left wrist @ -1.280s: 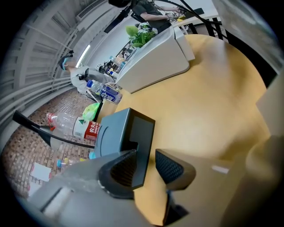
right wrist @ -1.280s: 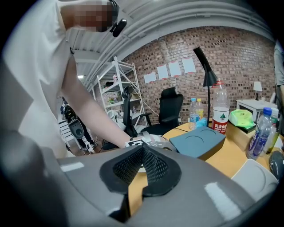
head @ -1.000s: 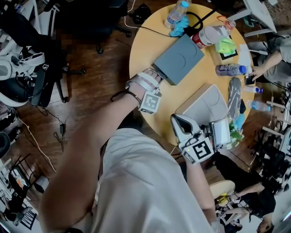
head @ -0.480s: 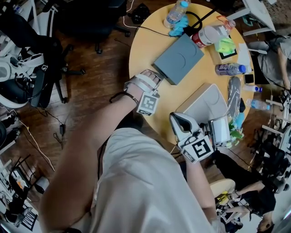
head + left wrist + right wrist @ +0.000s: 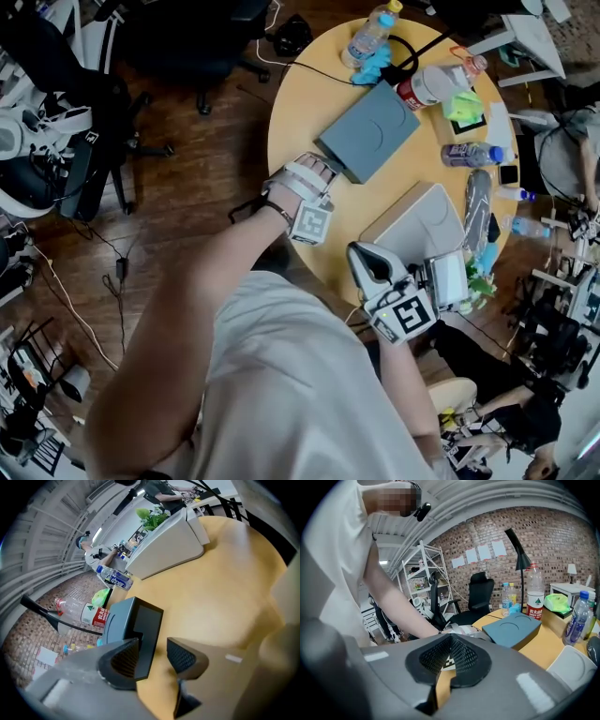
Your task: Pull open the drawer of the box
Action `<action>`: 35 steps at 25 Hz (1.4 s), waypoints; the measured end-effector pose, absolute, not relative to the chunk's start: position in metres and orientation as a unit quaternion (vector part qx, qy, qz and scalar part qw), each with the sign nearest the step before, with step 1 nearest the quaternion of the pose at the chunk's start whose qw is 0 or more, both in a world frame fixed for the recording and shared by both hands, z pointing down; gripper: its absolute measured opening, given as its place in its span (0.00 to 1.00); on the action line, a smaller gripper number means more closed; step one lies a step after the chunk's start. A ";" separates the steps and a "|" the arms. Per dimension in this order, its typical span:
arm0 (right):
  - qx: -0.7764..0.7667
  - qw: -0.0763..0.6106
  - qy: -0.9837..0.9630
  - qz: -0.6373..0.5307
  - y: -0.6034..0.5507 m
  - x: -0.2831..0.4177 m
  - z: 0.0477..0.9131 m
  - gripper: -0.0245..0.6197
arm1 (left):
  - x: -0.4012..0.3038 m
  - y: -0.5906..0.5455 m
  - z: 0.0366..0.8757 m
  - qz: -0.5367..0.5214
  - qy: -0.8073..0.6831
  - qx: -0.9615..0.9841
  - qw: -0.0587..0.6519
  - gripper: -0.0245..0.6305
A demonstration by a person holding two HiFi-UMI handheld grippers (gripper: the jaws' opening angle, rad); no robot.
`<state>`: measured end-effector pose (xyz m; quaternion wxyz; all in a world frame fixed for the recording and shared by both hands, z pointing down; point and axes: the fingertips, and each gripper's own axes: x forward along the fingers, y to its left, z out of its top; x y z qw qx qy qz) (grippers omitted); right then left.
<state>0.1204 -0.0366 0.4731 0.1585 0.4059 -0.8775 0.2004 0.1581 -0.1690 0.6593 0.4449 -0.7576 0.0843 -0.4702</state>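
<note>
The grey-blue box (image 5: 368, 131) lies flat on the round yellow table (image 5: 309, 103). In the left gripper view its dark drawer front (image 5: 149, 629), with a notch at the edge, stands just beyond my jaws. My left gripper (image 5: 322, 169) is at the box's near end (image 5: 151, 652); its jaws are opening and the pads (image 5: 182, 656) press on nothing. My right gripper (image 5: 362, 253) hangs over the table's near edge, beside a white case. Its jaws (image 5: 450, 662) are shut and hold nothing. From there the box (image 5: 513, 629) shows farther off on the table.
A white case (image 5: 417, 223) lies right of my right gripper. Water bottles (image 5: 370, 28), a big bottle with a red label (image 5: 427, 80), a green item (image 5: 466, 97) and a black cable (image 5: 403, 47) crowd the far and right rim. Office chairs (image 5: 84, 141) stand at the left.
The left gripper stays at the box's near end and the right one at the table's front edge. The whole head view has shifted slightly.
</note>
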 end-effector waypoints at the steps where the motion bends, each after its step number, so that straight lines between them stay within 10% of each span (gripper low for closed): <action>1: 0.405 0.159 -0.878 0.200 -0.036 0.120 0.473 0.05 | 0.157 -0.170 0.661 -0.472 0.084 -0.755 0.447 0.30; 24: 0.406 0.143 -0.879 0.205 -0.040 0.119 0.472 0.05 | 0.158 -0.161 0.668 -0.481 0.047 -0.780 0.398 0.34; 27: 0.405 0.139 -0.880 0.205 -0.039 0.116 0.471 0.05 | 0.150 -0.150 0.673 -0.488 0.030 -0.779 0.392 0.22; 35: 0.403 0.131 -0.882 0.206 -0.037 0.114 0.469 0.05 | 0.155 -0.158 0.658 -0.475 0.064 -0.779 0.403 0.36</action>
